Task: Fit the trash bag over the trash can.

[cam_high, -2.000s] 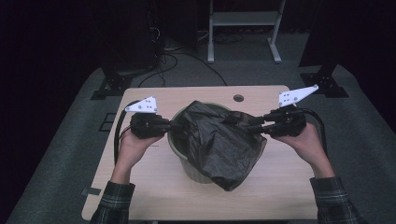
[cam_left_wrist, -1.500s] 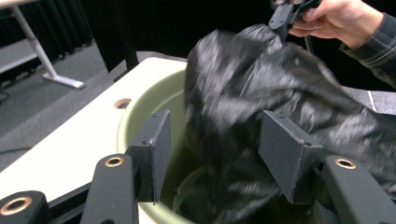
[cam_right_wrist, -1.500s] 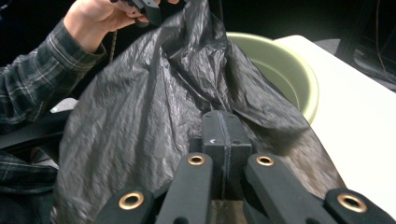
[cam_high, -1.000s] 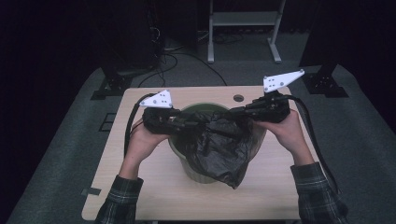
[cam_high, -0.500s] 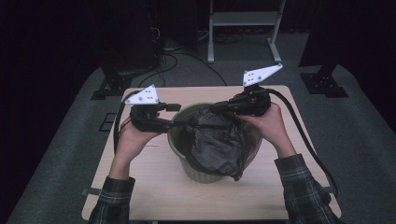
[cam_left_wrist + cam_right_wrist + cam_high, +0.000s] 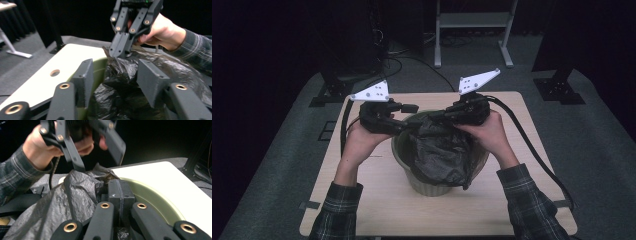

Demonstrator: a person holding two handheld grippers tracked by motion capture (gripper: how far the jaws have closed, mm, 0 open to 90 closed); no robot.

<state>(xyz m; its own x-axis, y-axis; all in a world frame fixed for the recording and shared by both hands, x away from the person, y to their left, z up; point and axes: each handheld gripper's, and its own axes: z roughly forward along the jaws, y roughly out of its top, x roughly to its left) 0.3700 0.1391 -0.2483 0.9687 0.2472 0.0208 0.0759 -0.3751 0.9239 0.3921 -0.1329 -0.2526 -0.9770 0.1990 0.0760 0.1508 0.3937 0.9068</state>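
Bag going into the green bin

The table (image 6: 362,200) carries the green bin (image 6: 402,155); the black bin bag (image 6: 442,150) hangs below both grippers. Right gripper (image 6: 443,115) is clamped on its rim; left gripper (image 6: 409,108) jaws, just closing, stand apart astride the bag.

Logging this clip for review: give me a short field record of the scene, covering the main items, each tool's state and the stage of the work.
surface: light wooden table
container: green bin, upright
liner: black bag, draped over the bin's front rim
left tool: jaws apart around the bag edge, pads not pressing
right tool: shut on the bag
stage: bag not yet spread around the rim
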